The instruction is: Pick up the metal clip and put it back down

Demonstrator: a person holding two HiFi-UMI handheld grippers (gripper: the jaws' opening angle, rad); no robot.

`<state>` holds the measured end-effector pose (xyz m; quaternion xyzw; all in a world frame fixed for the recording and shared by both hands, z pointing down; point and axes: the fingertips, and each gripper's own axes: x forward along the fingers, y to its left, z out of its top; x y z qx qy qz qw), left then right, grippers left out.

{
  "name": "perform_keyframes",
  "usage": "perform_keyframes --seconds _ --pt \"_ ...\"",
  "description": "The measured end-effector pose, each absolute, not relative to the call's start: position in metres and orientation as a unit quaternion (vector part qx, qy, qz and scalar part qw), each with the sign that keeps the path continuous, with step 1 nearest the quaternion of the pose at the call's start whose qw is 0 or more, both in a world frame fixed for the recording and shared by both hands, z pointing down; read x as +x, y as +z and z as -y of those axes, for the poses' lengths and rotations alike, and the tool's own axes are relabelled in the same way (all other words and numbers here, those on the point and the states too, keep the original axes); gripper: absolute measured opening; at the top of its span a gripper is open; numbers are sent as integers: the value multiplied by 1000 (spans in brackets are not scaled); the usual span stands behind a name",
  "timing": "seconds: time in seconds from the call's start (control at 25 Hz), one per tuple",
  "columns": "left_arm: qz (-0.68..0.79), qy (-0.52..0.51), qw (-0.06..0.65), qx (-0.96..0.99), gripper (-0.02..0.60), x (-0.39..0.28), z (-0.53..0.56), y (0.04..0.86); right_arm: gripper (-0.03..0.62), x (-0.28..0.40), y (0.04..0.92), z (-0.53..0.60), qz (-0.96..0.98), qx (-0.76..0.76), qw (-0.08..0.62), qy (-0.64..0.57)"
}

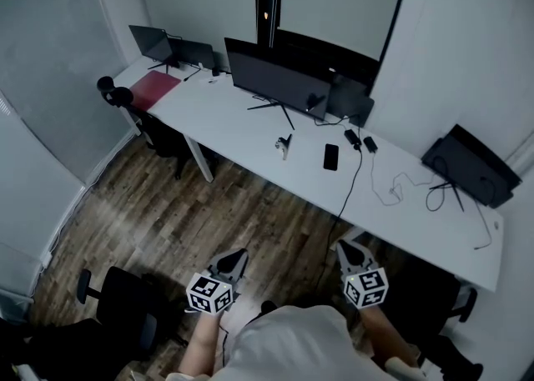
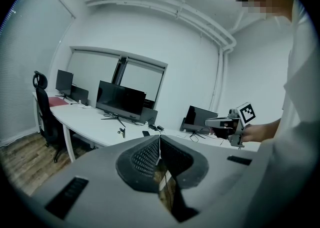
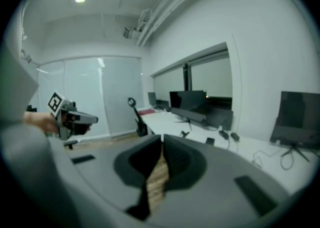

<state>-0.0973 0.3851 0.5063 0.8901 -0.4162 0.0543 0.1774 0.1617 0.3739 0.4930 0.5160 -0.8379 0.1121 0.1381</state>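
Head view shows you standing well back from the long white desk [image 1: 242,125], with both tongs held low by your body over the wood floor. The left gripper [image 1: 236,258] has its jaws pressed together with nothing between them, and the right gripper [image 1: 345,248] is the same: tips meeting, empty. Neither one is near the task's thing.

The metal clip [image 1: 284,145] lies on the desk near its front edge, in front of the foot of the wide dark monitor [image 1: 271,79] and just left of the black phone [image 1: 331,156]. It sits apart from both, with bare desk around it. From where you are it is too small to tell its exact shape or which way it faces.

Expect it to be light and stiff — it probably won't give under the pads at all. Bare metal on a smooth tabletop is likely to be slippery, so a glancing touch may send it skating toward the phone or off the edge.

You will need to spread the jaws before you come down. Take it across its narrow body, pads square on the flat sides, low and near the middle — not on a thin wire end, which could twist out. A gentle squeeze should do, and setting it down calls for the same care.
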Motion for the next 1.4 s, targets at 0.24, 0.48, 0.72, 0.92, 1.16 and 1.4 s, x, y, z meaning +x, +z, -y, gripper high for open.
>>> perform_keyframes --seconds 0.24,0.48,0.72,0.92,1.16,1.4 --pt "417 52 182 889 32 -108 -383 510 34 149 493 -371 839 514 140 111" --pt "418 56 186 888 32 -107 -372 516 34 143 498 -357 842 508 141 114" --pt "431 60 192 879 32 -110 -347 521 34 142 500 -324 847 501 136 113" --pt "440 59 192 875 32 -108 -312 521 34 143 507 -286 850 493 139 121" --pt "442 61 195 873 32 -99 -259 523 34 149 514 -232 852 487 144 127" --pt "444 68 201 871 32 -88 -209 523 34 157 517 -177 855 479 147 136"
